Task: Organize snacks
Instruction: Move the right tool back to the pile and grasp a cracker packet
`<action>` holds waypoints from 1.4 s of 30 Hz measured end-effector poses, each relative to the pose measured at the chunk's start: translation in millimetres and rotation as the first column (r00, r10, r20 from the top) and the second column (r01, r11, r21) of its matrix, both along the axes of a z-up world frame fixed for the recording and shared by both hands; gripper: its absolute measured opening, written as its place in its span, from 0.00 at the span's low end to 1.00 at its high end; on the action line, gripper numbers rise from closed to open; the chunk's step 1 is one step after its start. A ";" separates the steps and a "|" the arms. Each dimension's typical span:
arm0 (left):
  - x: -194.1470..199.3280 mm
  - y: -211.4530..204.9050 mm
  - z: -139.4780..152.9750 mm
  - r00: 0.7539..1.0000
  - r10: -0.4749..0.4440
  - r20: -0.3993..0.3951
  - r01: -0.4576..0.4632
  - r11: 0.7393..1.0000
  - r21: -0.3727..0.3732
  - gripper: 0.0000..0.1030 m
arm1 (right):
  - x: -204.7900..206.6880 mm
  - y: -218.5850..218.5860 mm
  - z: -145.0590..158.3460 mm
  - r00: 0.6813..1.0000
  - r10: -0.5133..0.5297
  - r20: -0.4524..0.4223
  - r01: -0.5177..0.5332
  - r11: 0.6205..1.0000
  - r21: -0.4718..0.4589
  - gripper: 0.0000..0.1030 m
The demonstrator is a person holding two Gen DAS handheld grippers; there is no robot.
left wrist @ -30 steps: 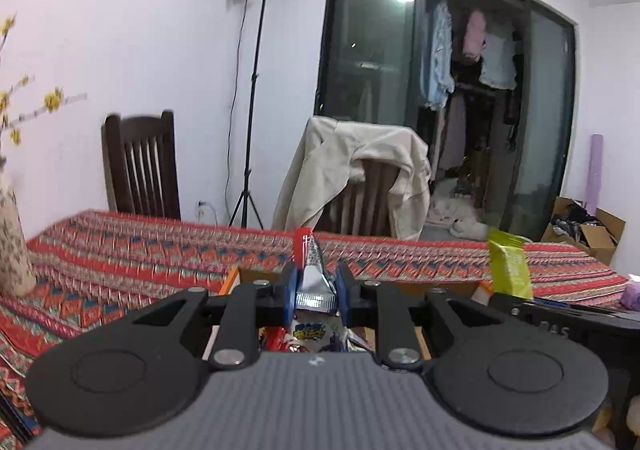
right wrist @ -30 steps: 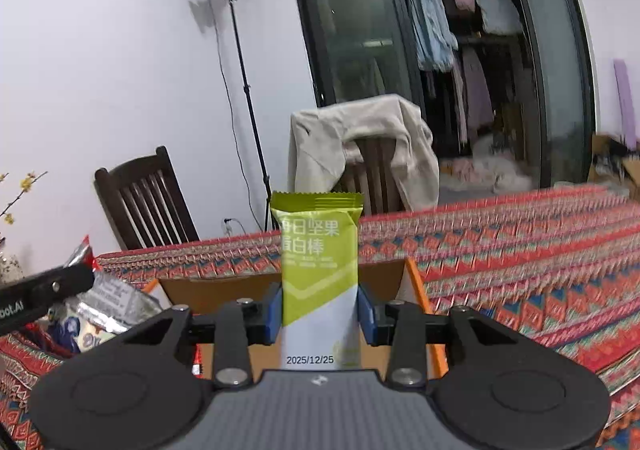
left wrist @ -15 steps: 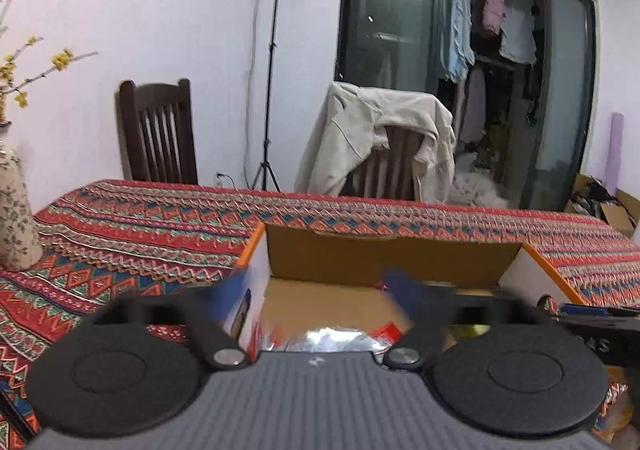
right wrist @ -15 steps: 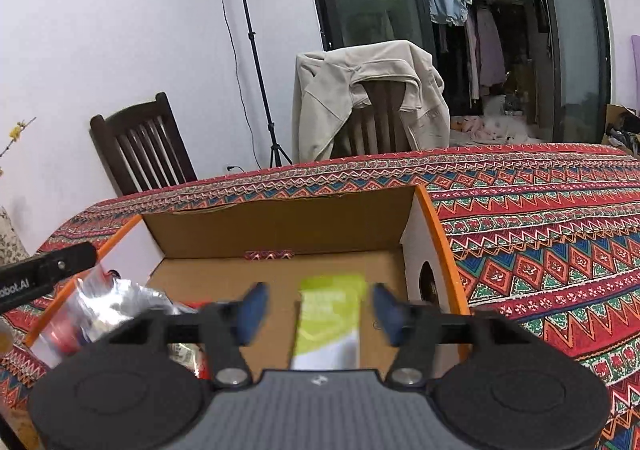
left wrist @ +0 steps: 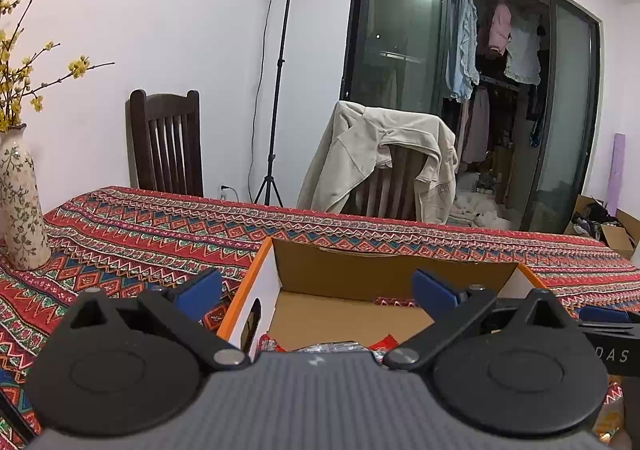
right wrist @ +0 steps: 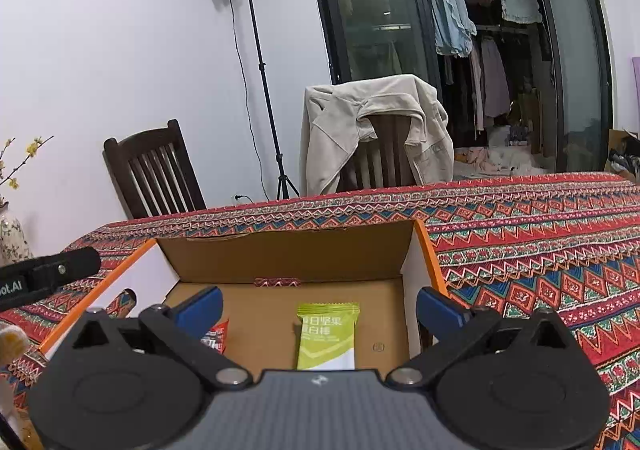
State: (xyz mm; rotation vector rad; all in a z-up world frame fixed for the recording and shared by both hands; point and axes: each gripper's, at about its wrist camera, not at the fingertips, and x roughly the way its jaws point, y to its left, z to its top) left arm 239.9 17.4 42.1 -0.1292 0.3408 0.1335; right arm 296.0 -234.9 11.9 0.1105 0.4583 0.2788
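An open cardboard box (left wrist: 384,274) with orange edges sits on the patterned tablecloth; it also shows in the right wrist view (right wrist: 288,254). My left gripper (left wrist: 318,292) is open and empty above the box's left end, over a red and silver snack packet (left wrist: 332,346) lying inside. My right gripper (right wrist: 320,308) is open and empty above the box's right part. A green and white snack bar (right wrist: 326,336) lies flat on the box floor between its fingers. A red packet (right wrist: 216,336) lies left of it.
A flowered vase (left wrist: 18,201) with yellow blossoms stands at the table's left. Two dark chairs (left wrist: 166,145) stand behind the table, one draped with a beige jacket (left wrist: 380,161). A light stand (left wrist: 280,81) is behind. The left gripper's body (right wrist: 44,276) shows at the right view's left.
Both grippers opened and dropped their snacks into the box: the left let go of the red and silver packet, the right the green bar. Both views now look lower over the box.
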 end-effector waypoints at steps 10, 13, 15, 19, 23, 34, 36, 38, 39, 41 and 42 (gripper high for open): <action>-23.3 -7.8 24.6 1.000 -0.008 0.020 0.008 1.000 0.026 1.00 | -38.4 -0.4 32.3 0.993 0.023 0.113 -0.020 0.999 -0.032 1.00; -37.7 -7.9 31.4 1.000 -0.017 0.017 0.017 0.999 0.028 1.00 | -53.2 -2.3 38.2 0.991 0.034 0.129 -0.027 0.998 -0.051 1.00; -46.9 -7.0 35.7 1.000 -0.024 0.020 0.023 0.999 0.029 1.00 | -64.1 -3.7 41.9 0.989 0.044 0.139 -0.035 0.997 -0.067 1.00; -70.1 -7.2 41.1 0.999 -0.037 0.040 0.035 0.998 0.045 1.00 | -86.9 -9.8 46.6 0.986 0.068 0.150 -0.056 0.995 -0.079 1.00; -90.5 -6.4 42.3 0.997 -0.063 0.043 0.061 0.997 0.057 1.00 | -110.0 -14.9 42.2 0.984 0.094 0.153 -0.078 0.991 -0.107 1.00; -133.1 -2.1 11.2 0.996 -0.094 0.002 0.093 0.989 0.113 1.00 | -154.0 -32.6 14.5 0.987 0.137 0.081 -0.127 0.985 -0.120 1.00; -136.9 2.4 1.6 0.995 -0.099 -0.022 0.101 0.988 0.116 1.00 | -158.3 -35.8 8.0 0.989 0.136 0.057 -0.129 0.984 -0.123 1.00; -141.2 6.1 -7.7 0.994 -0.104 -0.045 0.109 0.987 0.114 1.00 | -161.1 -37.7 1.2 0.991 0.133 0.034 -0.128 0.984 -0.128 1.00; -143.9 8.0 -12.1 0.992 -0.110 -0.056 0.116 0.987 0.114 1.00 | -162.7 -38.8 -2.8 0.991 0.132 0.023 -0.128 0.983 -0.130 1.00; -150.4 11.0 -19.2 0.990 -0.121 -0.068 0.128 0.986 0.110 1.00 | -164.9 -41.5 -10.8 0.992 0.128 -0.003 -0.127 0.983 -0.136 1.00; -153.2 12.7 -21.9 0.989 -0.127 -0.074 0.135 0.985 0.104 1.00 | -165.7 -42.8 -14.1 0.992 0.124 -0.013 -0.124 0.983 -0.138 1.00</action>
